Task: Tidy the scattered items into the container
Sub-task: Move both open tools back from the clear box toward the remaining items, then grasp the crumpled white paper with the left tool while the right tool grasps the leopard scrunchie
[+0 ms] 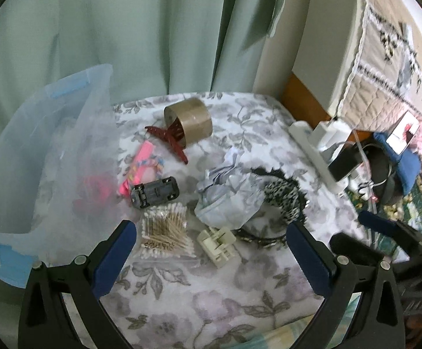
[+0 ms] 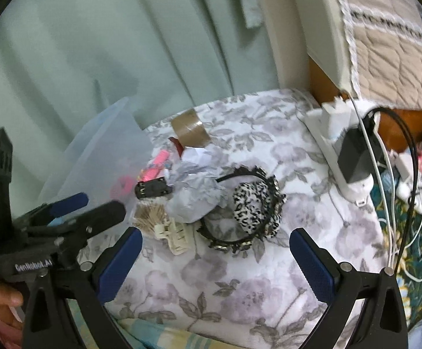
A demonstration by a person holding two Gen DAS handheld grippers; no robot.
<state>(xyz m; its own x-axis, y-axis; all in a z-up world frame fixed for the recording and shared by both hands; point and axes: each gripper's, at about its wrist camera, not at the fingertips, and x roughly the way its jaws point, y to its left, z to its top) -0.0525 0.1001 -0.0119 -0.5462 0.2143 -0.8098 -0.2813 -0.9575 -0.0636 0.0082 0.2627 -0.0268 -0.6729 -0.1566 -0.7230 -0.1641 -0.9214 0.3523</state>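
Note:
A clear plastic container (image 1: 51,157) stands at the left of a floral cloth (image 1: 199,296), with pink items inside. Scattered on the cloth are a brown tape roll (image 1: 190,120), a dark red clip (image 1: 173,139), a pink packet (image 1: 141,165), a black clip (image 1: 155,195), a bag of cotton swabs (image 1: 166,234), a cream hair claw (image 1: 216,244), crumpled paper (image 1: 228,200) and a leopard scrunchie on a black headband (image 2: 254,206). My left gripper (image 1: 211,232) is open just short of the swabs and claw. My right gripper (image 2: 215,241) is open before the headband.
A white power strip (image 2: 336,145) with a black adapter (image 2: 356,160) and cables lies along the cloth's right edge. A green curtain (image 1: 123,29) hangs behind. A quilted cover (image 1: 385,58) and floor clutter are at the right.

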